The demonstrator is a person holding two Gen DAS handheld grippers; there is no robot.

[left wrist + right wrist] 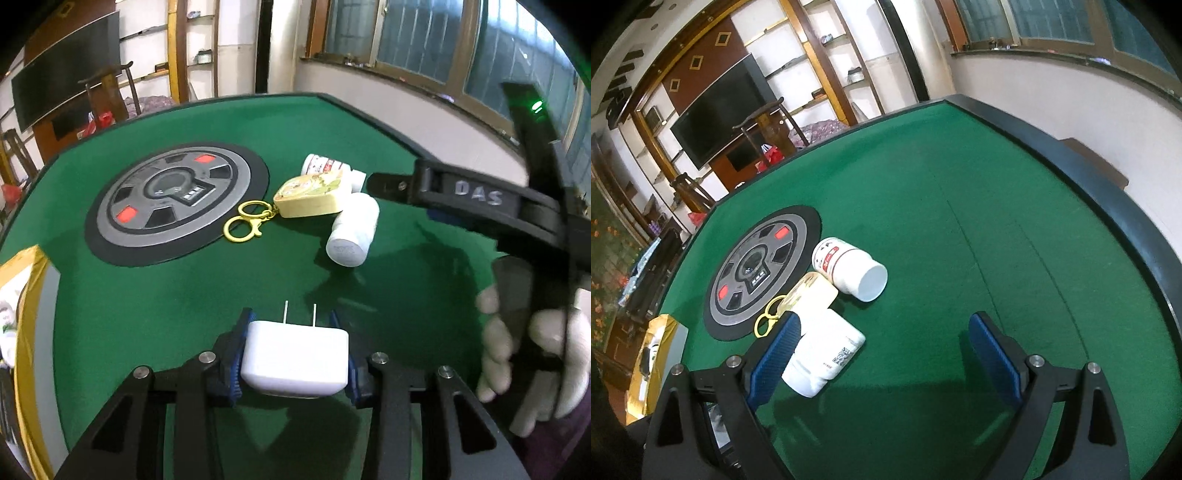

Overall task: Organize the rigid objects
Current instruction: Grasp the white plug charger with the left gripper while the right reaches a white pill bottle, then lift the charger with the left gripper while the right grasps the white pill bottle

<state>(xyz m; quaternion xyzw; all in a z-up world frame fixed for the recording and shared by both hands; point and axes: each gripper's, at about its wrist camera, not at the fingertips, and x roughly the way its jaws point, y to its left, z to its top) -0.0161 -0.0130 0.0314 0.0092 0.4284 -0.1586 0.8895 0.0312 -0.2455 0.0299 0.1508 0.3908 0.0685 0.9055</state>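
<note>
My left gripper [293, 332] is shut on a white plug adapter [295, 360], prongs pointing forward, held above the green table [184, 295]. Ahead lie a plain white bottle [352, 230] on its side, a cream keychain case [314, 195] with gold rings [245, 221], and a red-labelled white bottle [325, 168]. My right gripper [882, 350] is open; its left finger [775, 354] is beside the plain bottle [823, 354]. The keychain case [812, 295] and the labelled bottle [849, 267] lie beyond. The right gripper also shows in the left wrist view [480, 199], above the bottles.
A round grey and black disc [173, 199] with red squares is set in the table centre [757, 266]. A gold-edged box [653, 354] sits at the table's left edge [26, 314]. The table's dark rim [1108, 192] runs along the right. Chairs and shelves stand beyond.
</note>
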